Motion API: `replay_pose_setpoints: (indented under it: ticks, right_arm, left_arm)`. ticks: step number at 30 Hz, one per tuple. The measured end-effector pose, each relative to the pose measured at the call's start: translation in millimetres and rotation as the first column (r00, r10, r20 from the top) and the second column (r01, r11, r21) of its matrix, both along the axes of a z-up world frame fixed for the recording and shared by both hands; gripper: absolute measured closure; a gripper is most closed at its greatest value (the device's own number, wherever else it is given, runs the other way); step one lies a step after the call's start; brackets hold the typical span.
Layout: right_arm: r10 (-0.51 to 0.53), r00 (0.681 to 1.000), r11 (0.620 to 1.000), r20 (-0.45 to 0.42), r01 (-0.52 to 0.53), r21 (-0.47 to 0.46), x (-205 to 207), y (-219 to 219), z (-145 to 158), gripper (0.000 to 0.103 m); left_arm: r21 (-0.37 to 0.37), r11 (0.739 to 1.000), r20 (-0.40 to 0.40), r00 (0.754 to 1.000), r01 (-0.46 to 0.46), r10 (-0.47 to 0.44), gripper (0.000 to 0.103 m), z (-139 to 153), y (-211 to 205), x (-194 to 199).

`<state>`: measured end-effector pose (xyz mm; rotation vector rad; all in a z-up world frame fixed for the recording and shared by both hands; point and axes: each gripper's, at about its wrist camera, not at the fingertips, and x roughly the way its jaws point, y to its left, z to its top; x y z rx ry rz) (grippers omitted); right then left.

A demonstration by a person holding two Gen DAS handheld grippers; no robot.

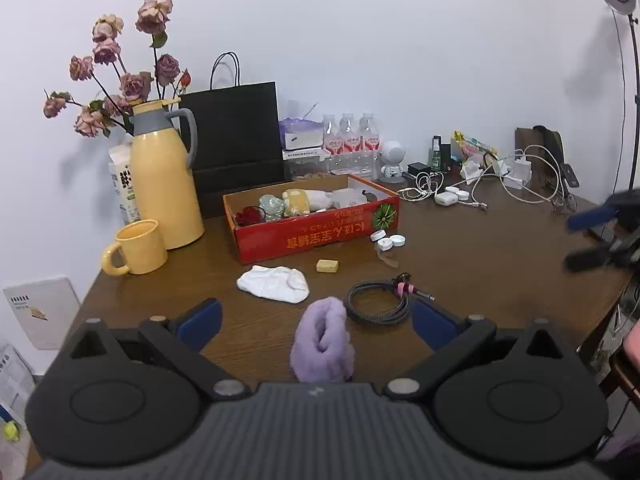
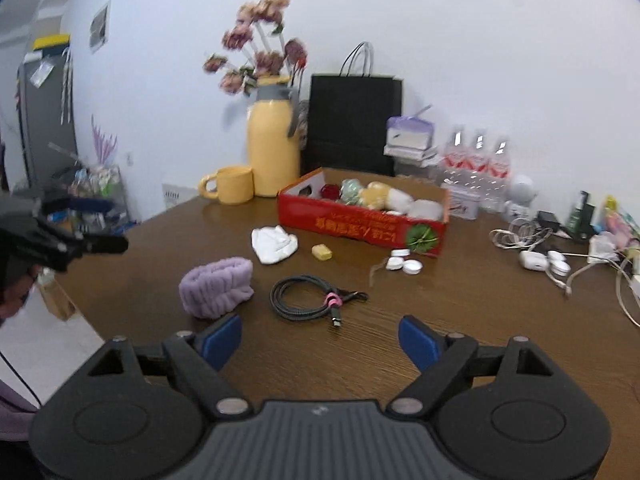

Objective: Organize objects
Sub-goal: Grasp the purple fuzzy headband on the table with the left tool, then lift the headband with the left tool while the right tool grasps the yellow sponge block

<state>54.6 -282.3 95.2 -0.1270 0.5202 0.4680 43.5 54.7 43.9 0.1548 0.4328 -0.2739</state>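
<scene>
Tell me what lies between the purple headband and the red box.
A crumpled white cloth lies on the table between the purple headband and the red box, with a small yellow block beside it. The right wrist view shows this best.

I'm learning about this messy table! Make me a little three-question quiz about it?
1. True or false: the purple headband is inside the red box.
2. Which lies closest to the coiled black cable? A) yellow mug B) water bottles C) the headband
3. Fill in: both the left gripper and right gripper are ____.

Key: 1 false, it lies on the table; 2 C; 3 open.
</scene>
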Motion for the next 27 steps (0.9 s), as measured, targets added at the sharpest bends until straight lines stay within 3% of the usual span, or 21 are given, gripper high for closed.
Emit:
replay_pose_setpoints:
  ticks: [4, 9, 13, 16, 18, 20, 21, 24, 27]
  right_arm:
    - [-0.083, 0.995, 0.996, 0.059, 0.083, 0.013, -11, -13, 9, 0.016]
    - [-0.146, 0.988, 0.989, 0.056, 0.144, 0.042, 9, -9, -7, 0.016]
    - [-0.182, 0.979, 0.983, 0.092, 0.183, 0.0, 41, 9, -31, 0.016]
    - [-0.159, 0.985, 0.987, 0.064, 0.158, 0.009, 83, 31, -52, 0.018]
    - [-0.141, 0.99, 0.99, 0.006, 0.14, 0.027, 118, 45, -67, 0.021]
    - [-0.103, 0.994, 0.995, -0.026, 0.104, 0.01, 148, 62, -80, 0.028]
    - [-0.078, 0.996, 0.997, -0.03, 0.078, -0.004, 165, 73, -86, 0.029]
    - [-0.03, 0.998, 0.999, -0.062, 0.027, -0.035, 215, 100, -105, 0.032]
    - [-0.019, 0.994, 0.996, -0.111, 0.01, -0.083, 260, 125, -119, 0.044]
  left_arm:
    - [-0.015, 0.999, 0.002, 1.0, -0.029, 0.029, 0.0, -3, 7, 2]
    - [-0.059, 0.998, -0.071, 0.997, -0.024, 0.019, 0.0, -25, -2, 21]
    - [-0.045, 0.999, -0.118, 0.993, -0.021, 0.016, 0.0, -55, -17, 47]
    - [-0.046, 0.999, -0.161, 0.987, -0.022, 0.014, 0.002, -79, -27, 71]
    - [-0.034, 0.998, -0.193, 0.98, -0.045, 0.038, 0.01, -95, -31, 90]
    - [-0.022, 0.997, -0.217, 0.973, -0.081, 0.074, 0.027, -107, -30, 105]
    - [-0.024, 0.995, -0.231, 0.969, -0.095, 0.087, 0.031, -111, -28, 111]
    - [-0.073, 0.991, -0.253, 0.963, -0.114, 0.092, 0.051, -118, -18, 128]
    - [-0.106, 0.985, -0.255, 0.961, -0.139, 0.108, 0.068, -118, -11, 145]
